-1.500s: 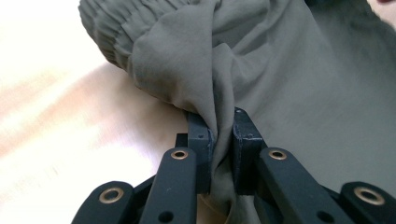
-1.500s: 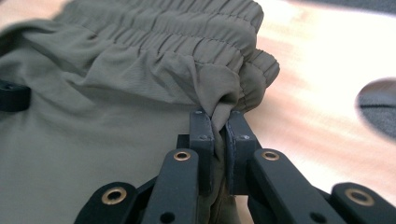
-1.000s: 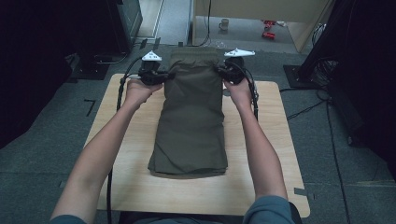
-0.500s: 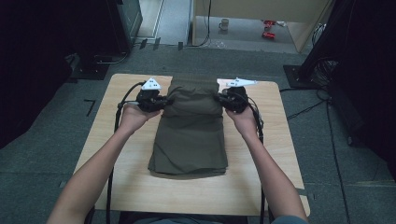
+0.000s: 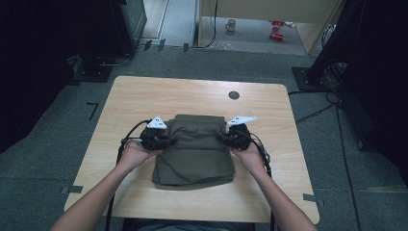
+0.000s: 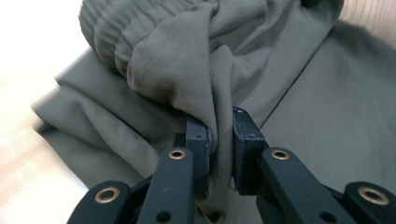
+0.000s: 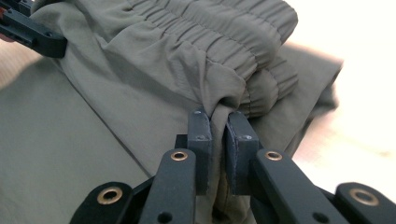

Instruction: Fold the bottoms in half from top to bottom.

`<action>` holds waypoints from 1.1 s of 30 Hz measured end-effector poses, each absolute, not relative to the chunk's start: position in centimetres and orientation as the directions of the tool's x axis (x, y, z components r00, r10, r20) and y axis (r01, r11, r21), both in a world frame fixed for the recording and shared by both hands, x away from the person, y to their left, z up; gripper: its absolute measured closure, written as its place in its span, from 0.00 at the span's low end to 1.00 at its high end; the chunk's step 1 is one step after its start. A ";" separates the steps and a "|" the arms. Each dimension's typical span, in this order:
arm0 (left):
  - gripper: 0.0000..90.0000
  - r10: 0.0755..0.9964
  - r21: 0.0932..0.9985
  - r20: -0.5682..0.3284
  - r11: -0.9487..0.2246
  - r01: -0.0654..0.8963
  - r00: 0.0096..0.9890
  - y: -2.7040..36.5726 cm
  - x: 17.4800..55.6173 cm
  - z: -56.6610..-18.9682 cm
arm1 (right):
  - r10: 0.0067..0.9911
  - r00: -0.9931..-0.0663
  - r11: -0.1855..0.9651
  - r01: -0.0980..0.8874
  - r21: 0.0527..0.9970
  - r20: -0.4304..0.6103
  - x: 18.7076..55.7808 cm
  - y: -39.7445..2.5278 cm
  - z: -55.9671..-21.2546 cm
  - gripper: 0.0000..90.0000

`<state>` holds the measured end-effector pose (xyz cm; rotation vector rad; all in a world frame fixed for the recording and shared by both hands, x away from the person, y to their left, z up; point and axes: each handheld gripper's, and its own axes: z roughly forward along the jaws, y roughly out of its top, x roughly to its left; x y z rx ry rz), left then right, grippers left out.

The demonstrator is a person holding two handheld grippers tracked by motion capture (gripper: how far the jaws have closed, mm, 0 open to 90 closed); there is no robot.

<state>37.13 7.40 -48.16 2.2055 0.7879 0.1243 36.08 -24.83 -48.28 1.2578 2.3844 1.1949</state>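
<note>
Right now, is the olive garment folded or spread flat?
Partly folded. In the high view the olive garment has its elastic waistband end doubled over the lower half; both tongs, left and right, are clamped on that raised end.

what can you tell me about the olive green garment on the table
The olive garment looks like thin woven trousers or shorts with a gathered elastic waistband. It lies on the wooden table, its waistband end doubled over the lower layer. The fabric is softly creased. The left hand-held gripper pinches a bunch of cloth at one side of that end, and the right hand-held gripper pinches the other side just under the waistband.
</note>
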 end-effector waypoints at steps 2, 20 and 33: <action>0.88 0.574 0.697 -0.159 -0.511 0.503 0.803 7.5 37.1 -48.3 | 0.760 -0.623 0.324 0.609 0.724 0.184 36.0 -24.8 -48.6 0.90; 0.71 0.589 0.716 -0.287 -0.392 0.578 0.755 9.3 37.2 -47.1 | 0.757 -0.618 0.290 0.609 0.738 0.212 36.1 -26.2 -48.4 0.58; 0.91 0.637 0.713 -0.235 -0.400 0.576 0.734 9.8 40.6 -46.3 | 0.796 -0.581 0.259 0.579 0.773 0.168 38.2 -26.7 -46.9 0.78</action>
